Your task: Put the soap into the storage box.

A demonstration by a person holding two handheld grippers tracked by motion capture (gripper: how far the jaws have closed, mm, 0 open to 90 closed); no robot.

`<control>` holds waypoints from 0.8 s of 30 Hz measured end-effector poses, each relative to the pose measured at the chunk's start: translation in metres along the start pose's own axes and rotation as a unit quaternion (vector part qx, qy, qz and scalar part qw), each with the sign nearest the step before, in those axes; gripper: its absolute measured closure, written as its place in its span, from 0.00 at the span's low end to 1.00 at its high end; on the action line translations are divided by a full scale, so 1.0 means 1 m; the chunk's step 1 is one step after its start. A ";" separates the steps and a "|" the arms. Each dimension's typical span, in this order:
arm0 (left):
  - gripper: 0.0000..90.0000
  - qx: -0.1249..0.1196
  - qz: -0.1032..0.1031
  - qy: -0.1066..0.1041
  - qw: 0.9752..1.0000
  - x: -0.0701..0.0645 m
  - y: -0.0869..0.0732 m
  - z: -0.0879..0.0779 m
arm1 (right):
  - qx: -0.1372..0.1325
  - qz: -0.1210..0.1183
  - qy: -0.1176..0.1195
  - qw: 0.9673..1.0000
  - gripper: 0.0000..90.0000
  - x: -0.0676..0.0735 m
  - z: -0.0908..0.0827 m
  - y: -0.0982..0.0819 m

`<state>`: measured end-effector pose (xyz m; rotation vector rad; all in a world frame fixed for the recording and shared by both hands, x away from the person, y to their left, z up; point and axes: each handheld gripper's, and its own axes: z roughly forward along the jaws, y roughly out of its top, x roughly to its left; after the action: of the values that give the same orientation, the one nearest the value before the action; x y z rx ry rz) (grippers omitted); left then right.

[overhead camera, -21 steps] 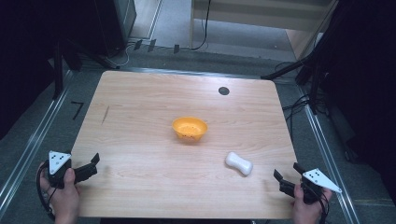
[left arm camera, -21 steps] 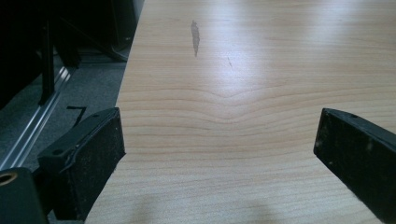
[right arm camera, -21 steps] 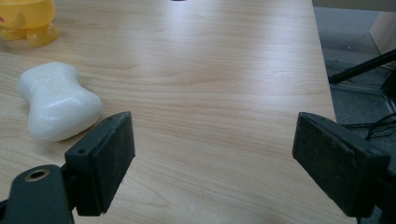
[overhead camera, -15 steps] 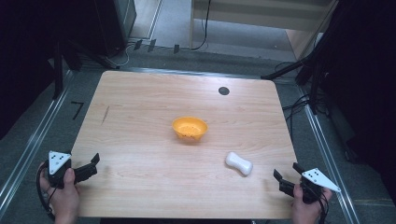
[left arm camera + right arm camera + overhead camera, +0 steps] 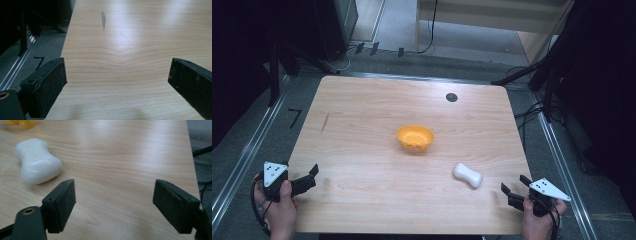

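Both tools, left (image 5: pixel 309 176) and right (image 5: pixel 511 192), stay spread and unmoved (nothing pinched), so the white soap (image 5: pixel 468 175) remains untouched on the worktop (image 5: pixel 362 130).

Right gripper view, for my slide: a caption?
Open right gripper over the table, white soap lying ahead to the left of its jaws.

Soft overhead glare on the tabletop (image 5: pixel 130 37); dark surroundings.

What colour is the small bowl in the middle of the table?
The bowl is orange; the high view shows it best.
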<state>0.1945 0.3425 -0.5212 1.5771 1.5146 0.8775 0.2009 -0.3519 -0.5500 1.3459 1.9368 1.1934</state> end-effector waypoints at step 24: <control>0.02 -0.005 0.001 -0.002 1.000 0.000 -0.001 -0.001 | 0.055 -0.060 0.018 0.997 0.15 0.010 0.001 0.029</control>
<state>0.1936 0.3423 -0.5214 1.5723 1.5040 0.8800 0.2117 -0.3385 -0.5242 1.2500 2.1043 1.0747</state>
